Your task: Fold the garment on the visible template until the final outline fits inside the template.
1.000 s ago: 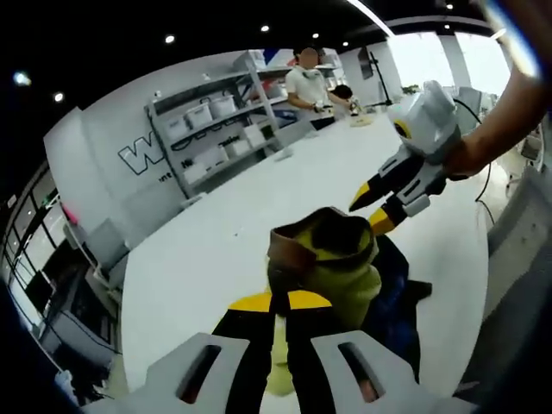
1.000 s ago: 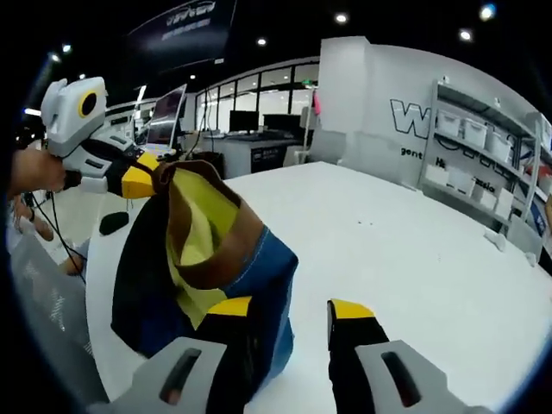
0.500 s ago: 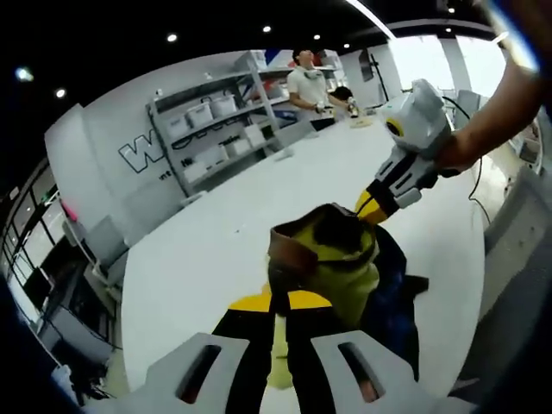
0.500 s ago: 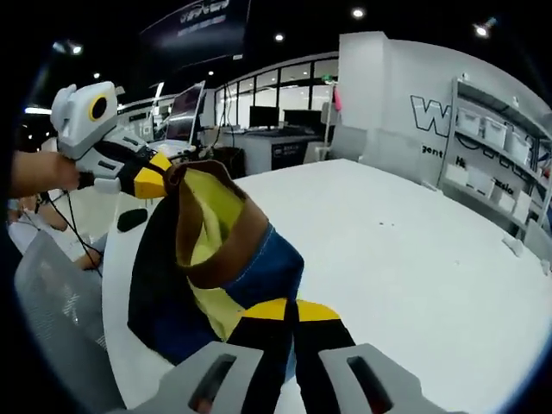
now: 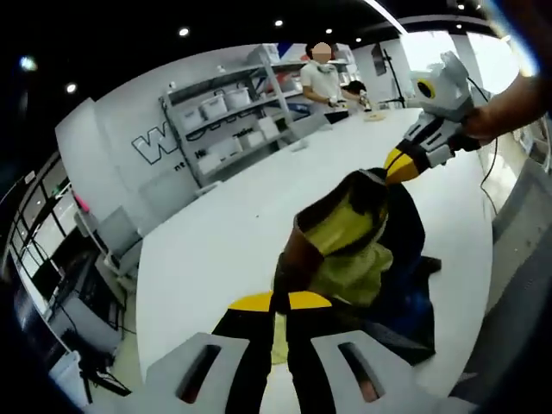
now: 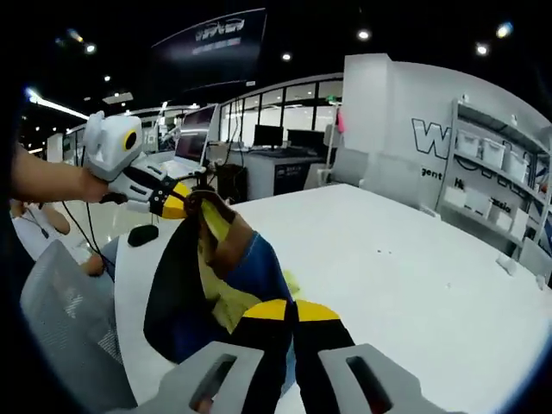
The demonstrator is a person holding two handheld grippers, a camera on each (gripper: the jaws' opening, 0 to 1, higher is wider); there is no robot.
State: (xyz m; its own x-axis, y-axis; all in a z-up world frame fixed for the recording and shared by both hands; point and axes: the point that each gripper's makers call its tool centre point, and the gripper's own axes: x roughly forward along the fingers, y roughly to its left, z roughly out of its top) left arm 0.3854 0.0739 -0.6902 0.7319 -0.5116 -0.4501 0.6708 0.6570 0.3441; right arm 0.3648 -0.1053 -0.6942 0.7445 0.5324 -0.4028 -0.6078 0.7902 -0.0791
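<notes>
Presently, one garment, yellow-green lining, brown band, dark blue and black outer cloth, hangs stretched between both tools above the white bench, its lower folds resting on the bench top. Left gripper: jaws closed tight on the brown edge at the near end, yellow tips meeting over the cloth. Right gripper: jaws likewise pinched together on the blue-and-yellow fabric directly at their tips. Each tool shows in the other's view, clamped on the far upper corner of the cloth, held by a person's hand. Change against a second ago: the right jaws, then parted beside the cloth, are now closed on it, and the garment is drawn out longer and narrower between the two tools. Surroundings: shelving with white bins along a white wall bearing large lettering; a person standing at the far end of the bench; desks with monitors; a grey mesh chair back at the near bench edge.
</notes>
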